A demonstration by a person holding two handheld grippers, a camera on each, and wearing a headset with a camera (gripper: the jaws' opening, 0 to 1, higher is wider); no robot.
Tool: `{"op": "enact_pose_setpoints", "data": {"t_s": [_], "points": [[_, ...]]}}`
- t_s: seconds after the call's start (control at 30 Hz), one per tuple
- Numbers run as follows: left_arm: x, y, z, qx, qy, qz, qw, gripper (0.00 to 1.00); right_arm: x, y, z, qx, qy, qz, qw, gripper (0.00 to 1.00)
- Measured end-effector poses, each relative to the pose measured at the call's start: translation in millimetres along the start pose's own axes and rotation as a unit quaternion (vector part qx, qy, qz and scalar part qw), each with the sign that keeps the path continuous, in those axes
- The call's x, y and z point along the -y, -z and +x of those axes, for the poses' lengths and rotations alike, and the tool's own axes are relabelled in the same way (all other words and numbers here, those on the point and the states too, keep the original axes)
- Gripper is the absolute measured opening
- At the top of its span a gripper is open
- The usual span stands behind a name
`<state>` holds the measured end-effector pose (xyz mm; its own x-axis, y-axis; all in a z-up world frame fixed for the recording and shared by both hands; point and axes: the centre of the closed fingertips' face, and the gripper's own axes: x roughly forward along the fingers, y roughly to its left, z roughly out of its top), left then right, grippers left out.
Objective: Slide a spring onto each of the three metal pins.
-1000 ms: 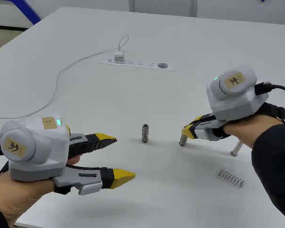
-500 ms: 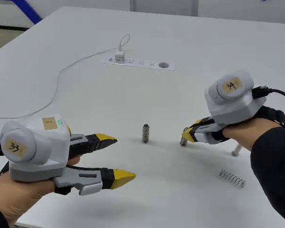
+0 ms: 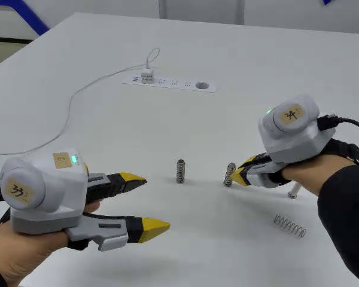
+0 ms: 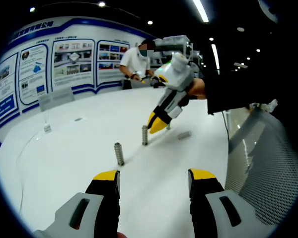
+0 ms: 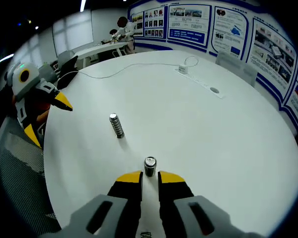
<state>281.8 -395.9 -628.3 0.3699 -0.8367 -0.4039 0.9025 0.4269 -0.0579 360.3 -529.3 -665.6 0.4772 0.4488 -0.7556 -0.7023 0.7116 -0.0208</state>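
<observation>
Springs already sleeve two of the three pins, and the change is at the second sprung pin (image 3: pixel 229 174). A second ago the yellow tips of the right tool (image 3: pixel 237 178) were pressed against the top of its coil; now they have drawn slightly back toward the hand and sit just beside it. In the right gripper view that tool (image 5: pixel 149 177) has its jaws only a narrow gap apart and grips nothing, with the pin's capped top (image 5: pixel 149 166) just ahead of the gap. I read this as the second spring being seated and let go, though it looks to lean a little. The first sprung pin (image 3: pixel 180 170) stands upright near the middle of the worktop (image 3: pixel 107 137), unmoved. Left to do is the bare pin (image 3: pixel 294 191), partly hidden behind the right hand, and the loose spring (image 3: pixel 289 225) lying on its side nearer the person. The left tool (image 3: pixel 154 202) has not shifted: it is wide open, empty, and well apart from the pins.
</observation>
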Motion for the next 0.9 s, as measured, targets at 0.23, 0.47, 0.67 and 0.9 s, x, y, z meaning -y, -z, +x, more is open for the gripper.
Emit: {"op": "enact_pose_setpoints", "data": {"t_s": [0.23,0.47,0.67,0.9], "points": [[1.5,-0.2,0.6,0.0,0.003,0.002,1.0,0.56,0.2,8.8,-8.0,-0.004,0.004,-0.001,1.0,0.14],[2.7,-0.9,1.2,-0.001,0.005,0.005,1.0,0.56,0.6,18.0,-14.7,-0.008,0.006,0.0,1.0,0.14],[3.6,-1.7,1.1,-0.001,0.007,0.009,0.9999,0.56,-0.8,30.9,-21.0,-0.015,0.007,0.002,0.9999,0.14],[5.1,-1.9,1.4,-0.003,0.009,0.012,0.9999,0.56,0.4,43.5,-29.4,-0.021,0.01,0.002,0.9997,0.14]]}}
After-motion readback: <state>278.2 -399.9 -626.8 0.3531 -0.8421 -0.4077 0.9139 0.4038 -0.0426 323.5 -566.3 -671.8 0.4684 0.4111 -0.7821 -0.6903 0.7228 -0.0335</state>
